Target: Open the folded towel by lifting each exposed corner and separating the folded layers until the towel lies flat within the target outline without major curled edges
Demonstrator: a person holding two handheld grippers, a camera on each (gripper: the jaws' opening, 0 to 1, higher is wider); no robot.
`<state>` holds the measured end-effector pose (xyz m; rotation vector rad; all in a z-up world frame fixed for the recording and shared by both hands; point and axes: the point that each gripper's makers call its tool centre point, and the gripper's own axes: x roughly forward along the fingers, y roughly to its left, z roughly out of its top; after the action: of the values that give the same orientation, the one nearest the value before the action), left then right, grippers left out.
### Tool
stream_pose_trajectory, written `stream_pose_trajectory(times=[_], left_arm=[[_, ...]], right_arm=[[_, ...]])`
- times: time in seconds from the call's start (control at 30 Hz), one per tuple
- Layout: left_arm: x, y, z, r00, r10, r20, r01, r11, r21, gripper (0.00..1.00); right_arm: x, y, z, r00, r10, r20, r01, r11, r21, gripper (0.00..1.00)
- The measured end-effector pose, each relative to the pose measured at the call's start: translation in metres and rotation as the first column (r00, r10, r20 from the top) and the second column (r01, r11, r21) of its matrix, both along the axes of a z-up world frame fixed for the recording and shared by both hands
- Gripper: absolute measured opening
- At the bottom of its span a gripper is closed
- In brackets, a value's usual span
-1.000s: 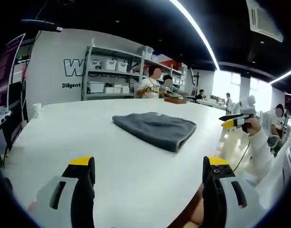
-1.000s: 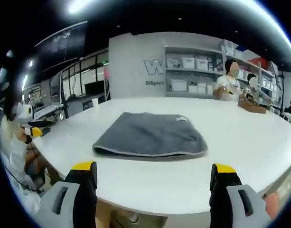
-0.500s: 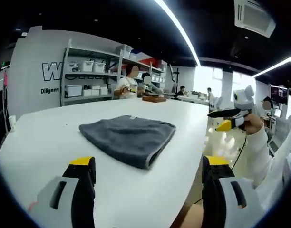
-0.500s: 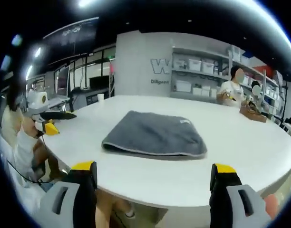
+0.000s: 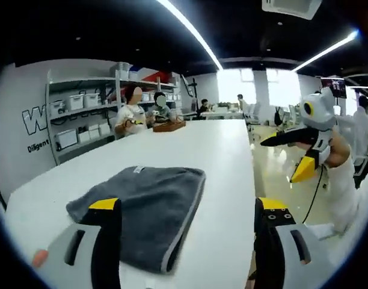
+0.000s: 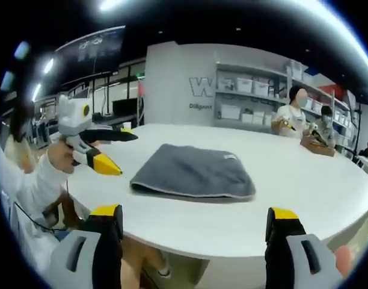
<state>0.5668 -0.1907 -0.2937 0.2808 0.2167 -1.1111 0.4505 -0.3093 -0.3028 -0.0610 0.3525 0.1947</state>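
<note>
A dark grey folded towel (image 5: 149,201) lies on the white round table (image 5: 232,162), with a small white tag on its far edge. My left gripper (image 5: 187,208) is open just above the towel's near end, its left jaw over the cloth. The right gripper (image 5: 279,161) hangs open beyond the table's right edge, held by a hand. In the right gripper view the towel (image 6: 193,171) lies mid-table, folded edge toward me. My right gripper (image 6: 194,217) stands open short of the table (image 6: 292,180) edge. The left gripper (image 6: 125,153) hovers open by the towel's left end.
Metal shelves with white bins (image 6: 244,96) stand against the back wall. Two people (image 5: 134,111) work at the table's far side beside a wooden box (image 5: 169,126). More people and desks (image 5: 241,108) fill the bright room behind.
The left gripper has come in to the towel's end, so the towel looms larger in its view. In the right gripper view the left gripper has risen and closed in on the towel's left end.
</note>
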Motion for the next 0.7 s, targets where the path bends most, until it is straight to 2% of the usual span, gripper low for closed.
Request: stream_pose_trajectory(times=[0.1,0.23,0.33,0.37,0.47,0.57,0.6,0.7], left_arm=[[0.003,-0.035,-0.004,0.999,-0.037,0.013,0.036,0.999,0.031,0.90],[0.008,-0.069,-0.009,0.998,-0.057,0.016,0.056,0.997,0.044,0.84],[0.011,-0.100,-0.021,0.996,-0.091,-0.012,0.092,0.993,0.081,0.81],[0.015,-0.116,-0.026,0.995,-0.096,-0.018,0.097,0.992,0.083,0.80],[0.025,-0.144,-0.039,0.995,-0.095,-0.017,0.096,0.988,0.120,0.77],[0.032,-0.162,-0.047,0.996,-0.087,-0.020,0.089,0.987,0.136,0.76],[0.037,-0.173,-0.053,0.997,-0.080,-0.019,0.082,0.986,0.147,0.75],[0.044,-0.187,-0.063,0.998,-0.064,-0.015,0.065,0.984,0.165,0.73]], right_arm=[[-0.004,-0.002,0.003,1.000,0.007,0.012,-0.007,1.000,0.010,0.99],[-0.008,-0.005,0.006,1.000,0.006,0.028,-0.007,1.000,0.021,0.99],[-0.010,-0.009,0.005,1.000,0.005,0.026,-0.005,1.000,0.027,0.99],[-0.012,-0.012,0.005,1.000,-0.002,0.027,0.001,1.000,0.030,0.99],[-0.014,-0.015,0.006,1.000,-0.006,0.027,0.006,1.000,0.026,0.99],[-0.015,-0.018,0.007,0.999,-0.008,0.032,0.007,0.999,0.032,0.99],[-0.015,-0.021,0.007,0.999,-0.008,0.032,0.007,0.999,0.036,0.99],[-0.017,-0.026,0.008,0.999,-0.011,0.036,0.009,0.999,0.046,0.99]])
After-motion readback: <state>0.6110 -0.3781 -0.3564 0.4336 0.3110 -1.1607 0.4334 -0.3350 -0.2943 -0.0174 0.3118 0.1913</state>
